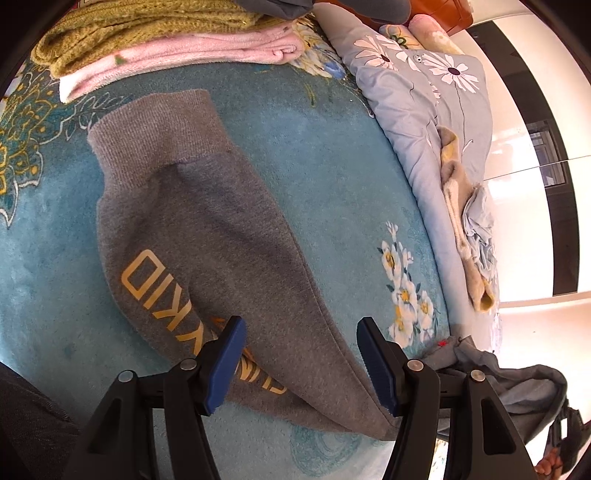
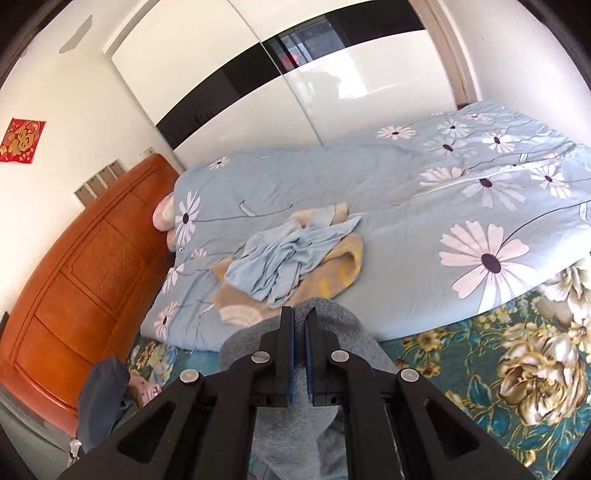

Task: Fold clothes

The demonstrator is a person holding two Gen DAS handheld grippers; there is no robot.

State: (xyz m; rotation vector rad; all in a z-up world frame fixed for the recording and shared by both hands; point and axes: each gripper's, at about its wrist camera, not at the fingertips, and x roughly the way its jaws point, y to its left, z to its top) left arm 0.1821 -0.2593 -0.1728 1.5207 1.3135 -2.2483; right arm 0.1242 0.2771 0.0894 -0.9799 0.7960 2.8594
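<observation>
A grey sweatpants leg [image 1: 221,229] with yellow lettering and a ribbed cuff lies flat on the blue floral bed sheet [image 1: 332,166] in the left wrist view. My left gripper [image 1: 301,360] is open just above the leg, its blue pads on either side of the fabric. In the right wrist view my right gripper [image 2: 300,325] is shut on a fold of the grey sweatpants [image 2: 332,325] and holds it up off the bed.
Folded olive knit [image 1: 129,33] and pink fleece [image 1: 184,59] are stacked at the sheet's far edge. A light blue daisy quilt [image 2: 406,206] carries a crumpled blue garment [image 2: 288,258] on a beige blanket. An orange headboard [image 2: 85,273] stands at left, white wardrobe doors [image 2: 295,92] behind.
</observation>
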